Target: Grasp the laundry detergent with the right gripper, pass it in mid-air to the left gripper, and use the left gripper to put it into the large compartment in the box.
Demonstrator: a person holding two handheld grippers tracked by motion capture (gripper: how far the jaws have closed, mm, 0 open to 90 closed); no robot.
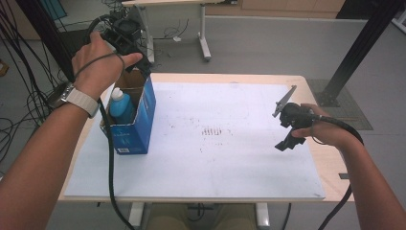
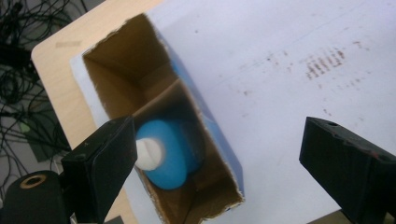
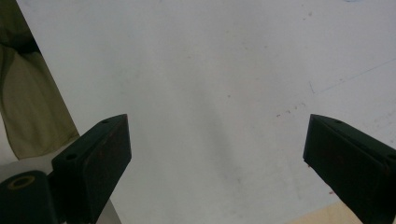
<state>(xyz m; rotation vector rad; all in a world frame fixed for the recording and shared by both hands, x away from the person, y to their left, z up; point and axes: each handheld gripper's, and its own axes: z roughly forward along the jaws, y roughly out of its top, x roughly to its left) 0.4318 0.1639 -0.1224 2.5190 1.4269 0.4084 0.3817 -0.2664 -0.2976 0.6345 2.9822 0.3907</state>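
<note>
With its jaws spread and nothing between them, the left claw (image 2: 217, 158) hangs above the blue box (image 1: 135, 120) at the desk's (image 1: 306, 81) far left; one blue bottle (image 2: 170, 154) stands in its near compartment, so the placing looks done. The right claw (image 3: 217, 163) is spread over the white sheet (image 3: 224, 70). One box, one bottle.

Both forearms are bare. The left wrist wears a white-strapped watch (image 1: 80, 99). Each black gripper trails a thick black cable (image 1: 111, 167). The right gripper (image 1: 287, 129) bears a grey three-cornered plate (image 1: 284, 101); its blocky black jaws show small screw holes.
</note>
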